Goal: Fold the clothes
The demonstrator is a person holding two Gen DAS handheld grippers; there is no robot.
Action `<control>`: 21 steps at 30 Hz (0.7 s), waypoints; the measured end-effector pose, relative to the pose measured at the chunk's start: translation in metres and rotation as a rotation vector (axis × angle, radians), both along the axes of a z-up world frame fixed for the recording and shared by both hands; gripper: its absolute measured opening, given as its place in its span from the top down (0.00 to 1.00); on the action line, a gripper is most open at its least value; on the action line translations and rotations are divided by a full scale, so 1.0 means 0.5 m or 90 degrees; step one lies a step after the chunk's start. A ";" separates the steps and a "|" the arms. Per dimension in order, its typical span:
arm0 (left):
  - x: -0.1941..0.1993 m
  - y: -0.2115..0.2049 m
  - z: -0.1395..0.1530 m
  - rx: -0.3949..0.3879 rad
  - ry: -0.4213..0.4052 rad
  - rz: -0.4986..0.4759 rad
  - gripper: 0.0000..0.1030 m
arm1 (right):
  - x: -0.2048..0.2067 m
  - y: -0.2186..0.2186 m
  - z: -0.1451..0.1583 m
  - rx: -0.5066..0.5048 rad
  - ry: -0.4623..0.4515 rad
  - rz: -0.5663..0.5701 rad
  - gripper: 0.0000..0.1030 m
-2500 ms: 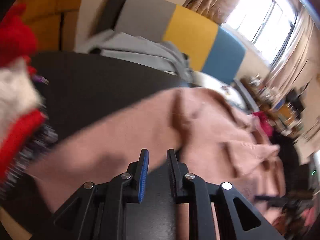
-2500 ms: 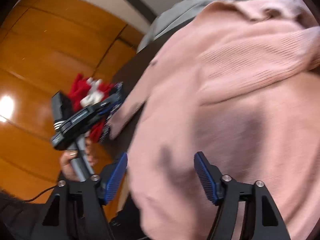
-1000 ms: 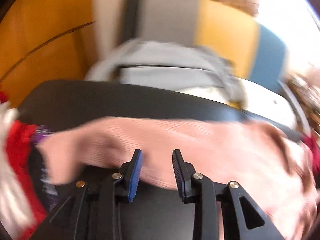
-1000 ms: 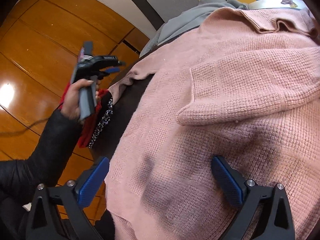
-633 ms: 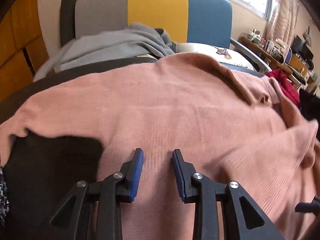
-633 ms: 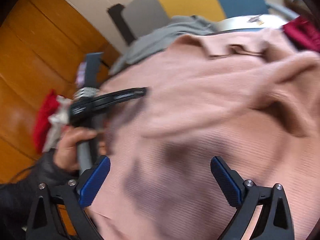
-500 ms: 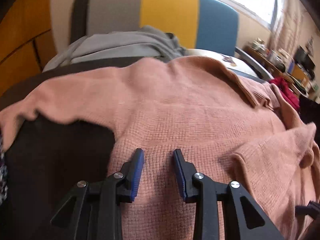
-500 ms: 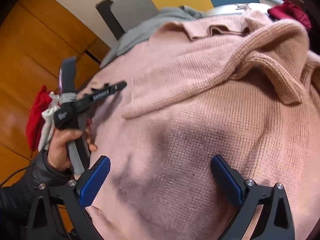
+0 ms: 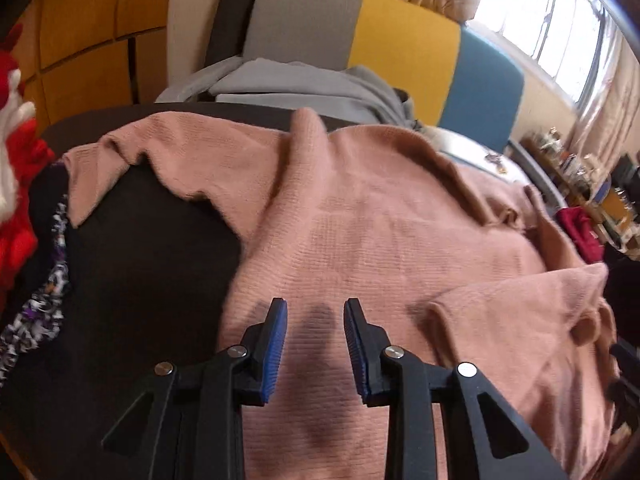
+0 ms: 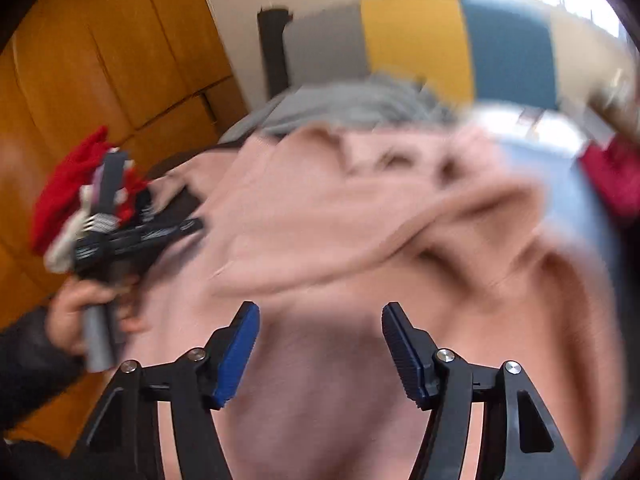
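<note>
Above pink sweater (image 9: pixel 400 232), both tools angled down

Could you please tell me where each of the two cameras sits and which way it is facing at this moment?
Left wrist: rides the left tool, angled down over the pink sweater on the dark table; only its own open blue-padded fingers show.
Right wrist: rides the right tool, blurred, angled down over the sweater; its jaws, just closing with nothing gripped, plus the person's left hand holding the left tool.
Shared: sweater, grey garment, striped chair, red clothing.
</note>
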State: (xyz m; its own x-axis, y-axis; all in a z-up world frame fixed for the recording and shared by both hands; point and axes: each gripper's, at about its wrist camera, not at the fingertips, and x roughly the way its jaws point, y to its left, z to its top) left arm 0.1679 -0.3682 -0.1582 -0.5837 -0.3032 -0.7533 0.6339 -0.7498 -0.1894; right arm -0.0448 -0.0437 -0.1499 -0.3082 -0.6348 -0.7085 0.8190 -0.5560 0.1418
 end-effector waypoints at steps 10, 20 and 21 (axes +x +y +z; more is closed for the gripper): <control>-0.001 0.009 -0.040 0.006 0.003 -0.006 0.70 | -0.039 -0.144 -0.016 0.176 0.216 0.095 0.11; 0.004 0.013 -0.043 0.002 0.011 -0.005 0.69 | 0.006 -0.229 -0.076 0.236 0.161 0.270 0.62; 0.005 0.014 -0.042 0.002 0.011 -0.005 0.69 | -0.006 -0.229 -0.071 0.227 0.140 0.248 0.88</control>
State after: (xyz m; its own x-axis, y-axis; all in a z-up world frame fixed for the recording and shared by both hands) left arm 0.1703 -0.3614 -0.1793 -0.5991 -0.2959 -0.7440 0.6247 -0.7540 -0.2032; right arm -0.0480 -0.1581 -0.1853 -0.2631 -0.4642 -0.8458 0.9623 -0.1889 -0.1956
